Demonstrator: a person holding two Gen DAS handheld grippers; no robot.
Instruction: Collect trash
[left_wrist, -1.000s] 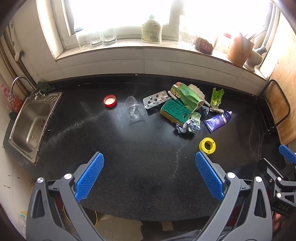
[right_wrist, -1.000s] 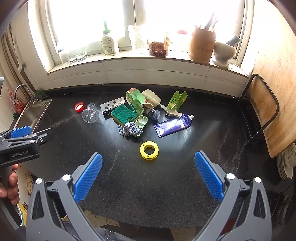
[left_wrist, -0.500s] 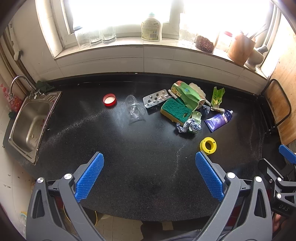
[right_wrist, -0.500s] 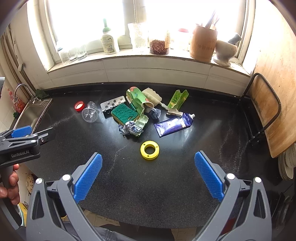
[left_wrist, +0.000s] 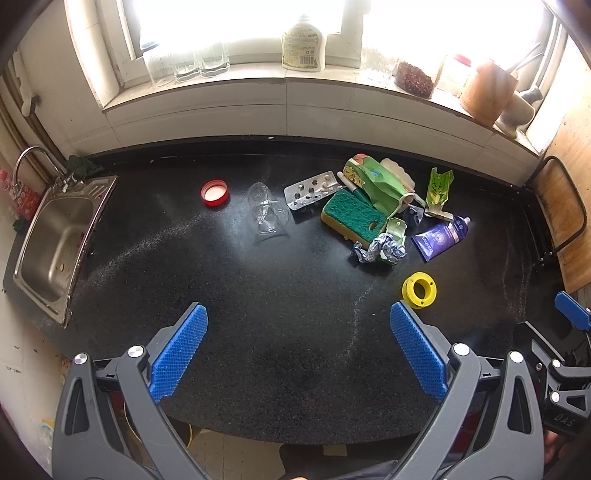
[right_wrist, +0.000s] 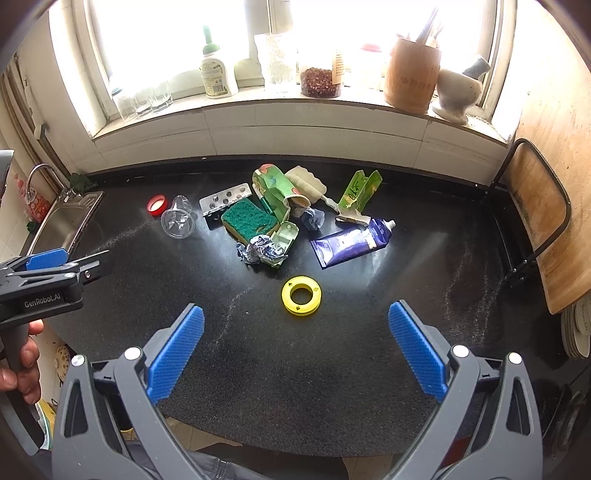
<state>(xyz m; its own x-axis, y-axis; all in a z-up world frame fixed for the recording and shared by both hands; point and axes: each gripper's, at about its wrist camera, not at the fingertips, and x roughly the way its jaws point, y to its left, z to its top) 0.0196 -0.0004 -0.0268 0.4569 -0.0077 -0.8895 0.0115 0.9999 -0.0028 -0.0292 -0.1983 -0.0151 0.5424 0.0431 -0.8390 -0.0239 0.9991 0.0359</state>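
Trash lies on the black counter (left_wrist: 184, 266): a red cap (left_wrist: 214, 192), a clear plastic cup (left_wrist: 266, 214) on its side, a pill blister (left_wrist: 313, 189), a green sponge (left_wrist: 351, 215), a green carton (left_wrist: 376, 182), crumpled foil (left_wrist: 378, 251), a purple tube (left_wrist: 441, 236) and a yellow ring (left_wrist: 419, 290). The right wrist view shows the ring (right_wrist: 301, 294), tube (right_wrist: 351, 242), foil (right_wrist: 258, 251) and sponge (right_wrist: 249, 218). My left gripper (left_wrist: 297, 350) hovers open above the counter's front, empty. My right gripper (right_wrist: 295, 347) stands open and empty just short of the ring.
A steel sink (left_wrist: 55, 243) is set into the counter's left end. The windowsill (right_wrist: 258, 99) carries glasses, a soap bottle (right_wrist: 216, 74), jars and a wooden utensil holder (right_wrist: 412, 77). A chair (right_wrist: 532, 218) stands at the right. A hand (right_wrist: 22, 365) holds the left gripper.
Both grippers have drifted slightly forward and stayed open. The trash has not moved.
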